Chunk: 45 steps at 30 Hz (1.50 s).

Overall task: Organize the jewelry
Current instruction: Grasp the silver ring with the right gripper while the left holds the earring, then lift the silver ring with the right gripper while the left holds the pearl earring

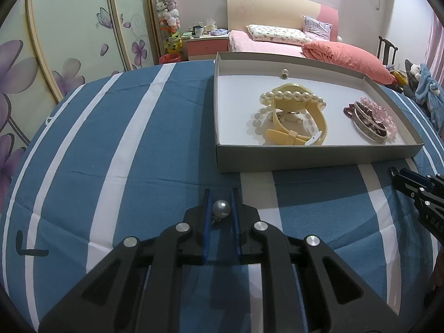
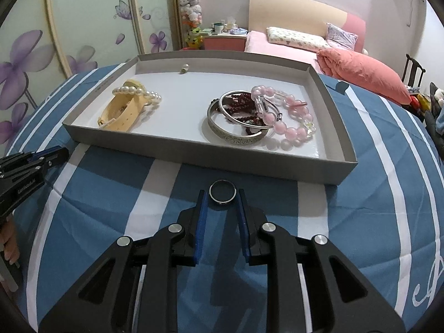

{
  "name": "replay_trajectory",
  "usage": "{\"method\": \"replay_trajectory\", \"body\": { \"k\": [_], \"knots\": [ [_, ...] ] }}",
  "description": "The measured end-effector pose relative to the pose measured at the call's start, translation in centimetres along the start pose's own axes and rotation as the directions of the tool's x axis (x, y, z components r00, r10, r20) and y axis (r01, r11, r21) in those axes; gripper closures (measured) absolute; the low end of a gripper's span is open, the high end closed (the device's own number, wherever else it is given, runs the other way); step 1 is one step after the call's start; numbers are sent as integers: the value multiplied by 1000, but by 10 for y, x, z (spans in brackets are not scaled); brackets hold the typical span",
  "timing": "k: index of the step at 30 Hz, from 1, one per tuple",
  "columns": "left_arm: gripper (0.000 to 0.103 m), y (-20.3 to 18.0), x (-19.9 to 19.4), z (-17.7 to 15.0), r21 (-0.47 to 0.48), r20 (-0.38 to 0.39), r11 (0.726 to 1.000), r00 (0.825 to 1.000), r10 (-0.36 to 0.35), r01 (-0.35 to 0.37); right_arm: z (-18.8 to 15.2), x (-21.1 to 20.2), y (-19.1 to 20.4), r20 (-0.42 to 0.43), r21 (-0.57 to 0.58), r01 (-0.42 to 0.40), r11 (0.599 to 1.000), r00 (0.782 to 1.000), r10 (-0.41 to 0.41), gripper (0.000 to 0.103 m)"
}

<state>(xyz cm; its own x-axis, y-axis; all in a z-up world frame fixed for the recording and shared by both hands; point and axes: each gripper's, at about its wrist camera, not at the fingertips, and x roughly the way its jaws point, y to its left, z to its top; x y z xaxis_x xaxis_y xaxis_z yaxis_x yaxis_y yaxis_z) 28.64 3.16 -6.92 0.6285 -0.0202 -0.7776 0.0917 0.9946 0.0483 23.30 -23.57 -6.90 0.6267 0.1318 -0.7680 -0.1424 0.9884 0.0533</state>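
My left gripper (image 1: pixel 221 194) is shut on a grey pearl earring (image 1: pixel 221 208) just above the blue striped cloth, in front of the grey tray's (image 1: pixel 305 158) left corner. My right gripper (image 2: pixel 222 195) stands over the cloth before the tray (image 2: pixel 194 155). A dark ring (image 2: pixel 222 191) lies flat between its fingertips with slim gaps on both sides, so the jaws are open. The tray holds a yellow watch (image 1: pixel 294 136), a pearl bracelet (image 1: pixel 291 97), silver bangles (image 2: pixel 236 133), a pink bead bracelet (image 2: pixel 291 130), dark red beads (image 2: pixel 241 102) and a small pearl earring (image 1: pixel 284 72).
The striped cloth (image 1: pixel 138 152) covers a rounded table that drops away on all sides. Wardrobe doors stand to the left. A bed (image 1: pixel 277 47) and a nightstand (image 1: pixel 206 44) lie beyond the table. The other gripper shows at each view's edge.
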Motion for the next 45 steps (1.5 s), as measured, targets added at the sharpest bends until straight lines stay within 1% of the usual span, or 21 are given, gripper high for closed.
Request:
{"method": "replay_trajectory", "body": {
  "k": [2,5,7,8,13,15,16,24,26,27,30,33,35,36,37,38,39,42,44,45],
  "knots": [
    [89,0,0,0,0,0,1000,1000,1,-1,0,-4,-2,9,17,-22,1000,1000,22,81],
    [89,0,0,0,0,0,1000,1000,1,-1,0,-9,-2,21,22,-31,999,999,31,80],
    [89,1,0,0,1,0,1000,1000,1,-1,2,-8,-2,16,30,-40,999,999,39,76],
    [89,1,0,0,0,0,1000,1000,0,0,4,-6,-1,10,33,-41,999,999,41,76],
    [89,1,0,0,0,0,1000,1000,0,0,11,3,8,14,-6,-9,1000,1000,9,76],
    [89,1,0,0,0,0,1000,1000,0,0,10,5,6,11,-5,-3,1000,1000,3,77],
    [89,1,0,0,0,0,1000,1000,0,0,9,5,5,12,-7,3,1000,1000,-2,82],
    [89,1,0,0,-1,0,1000,1000,-1,1,-11,-12,2,10,-23,7,1000,1000,-7,82],
    [89,1,0,0,0,-1,1000,1000,0,0,-17,-17,1,7,-21,-1,1000,1000,1,85],
    [89,1,0,0,0,-1,1000,1000,0,0,-20,-20,0,2,-15,-5,1000,1000,5,101],
    [89,1,0,0,1,0,1000,1000,3,-3,-23,-26,-5,20,5,3,1000,1000,-3,102],
    [89,0,1,1,1,0,1000,1000,2,-2,-24,-26,-8,15,6,-9,1000,1000,9,101],
    [89,0,1,1,1,0,1000,1000,2,-2,-25,-28,-6,23,-2,-2,1000,1000,2,100],
    [89,0,1,1,2,0,1000,1000,3,-3,-26,-29,-6,26,-5,-4,1000,1000,4,97],
    [89,0,1,1,3,0,1000,1000,4,-4,-25,-29,-5,29,-2,-11,1000,1000,11,83],
    [89,0,1,1,4,0,1000,1000,5,-5,-23,-29,-5,35,5,-19,1000,999,19,73],
    [89,0,1,1,3,0,1000,1000,5,-5,-22,-29,-4,42,5,-20,1000,999,19,54],
    [89,0,1,1,3,0,1000,1000,4,-4,-14,-24,4,44,-20,-21,1000,999,22,53],
    [89,0,1,1,3,0,1000,1000,4,-4,-9,-17,8,33,-31,-14,999,999,15,56],
    [89,0,1,1,2,0,1000,1000,3,-3,-7,-12,10,22,-37,-10,999,1000,11,60]
  ]
}}
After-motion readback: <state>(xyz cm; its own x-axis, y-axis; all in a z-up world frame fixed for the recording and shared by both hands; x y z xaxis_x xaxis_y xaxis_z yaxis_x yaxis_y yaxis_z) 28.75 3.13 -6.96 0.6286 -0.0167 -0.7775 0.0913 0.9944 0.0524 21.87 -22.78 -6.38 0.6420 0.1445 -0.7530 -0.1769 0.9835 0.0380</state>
